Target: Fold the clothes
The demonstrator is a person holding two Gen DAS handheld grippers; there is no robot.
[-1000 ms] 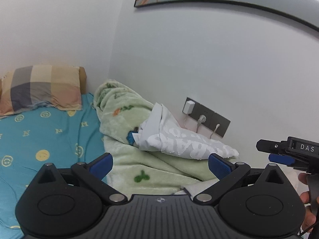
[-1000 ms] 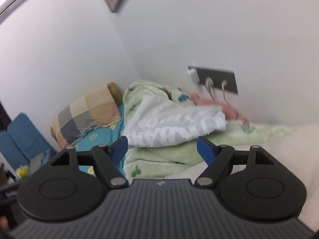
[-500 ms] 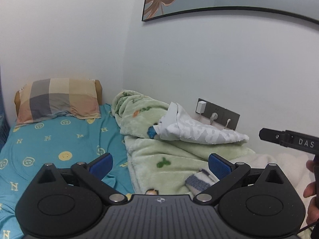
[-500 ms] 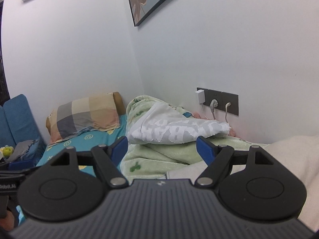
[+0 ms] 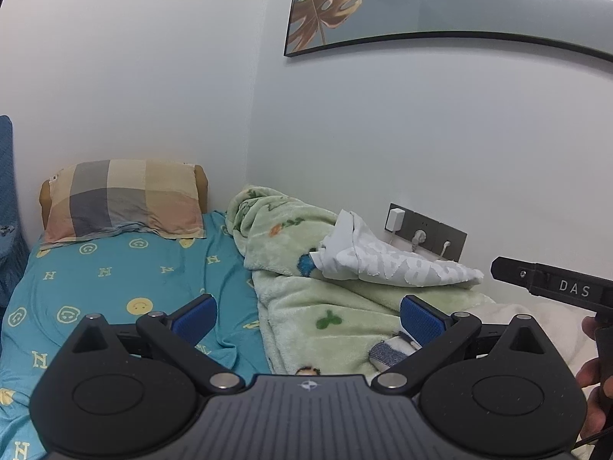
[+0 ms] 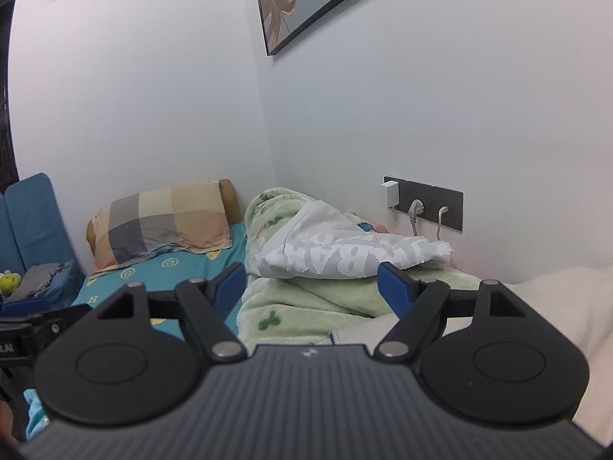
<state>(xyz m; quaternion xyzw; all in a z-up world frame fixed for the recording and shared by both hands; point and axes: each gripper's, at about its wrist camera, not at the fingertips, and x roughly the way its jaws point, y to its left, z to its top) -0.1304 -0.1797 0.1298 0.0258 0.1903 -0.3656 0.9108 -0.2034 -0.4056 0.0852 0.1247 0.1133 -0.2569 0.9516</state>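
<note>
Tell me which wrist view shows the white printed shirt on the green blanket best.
The right wrist view: the white shirt faces it broadly, lettering large, between the open tongs. The left wrist view shows it smaller and more side-on, crumpled on the green blanket.

pillow (image 5: 122, 199) at bed head in the corner, on sheet (image 5: 115, 280), blanket (image 5: 306, 306) bunched right of it along the wall, shirt (image 5: 383, 264) on top of blanket — socket panel (image 5: 429, 232) behind, picture (image 5: 421, 4) on wall above
</note>
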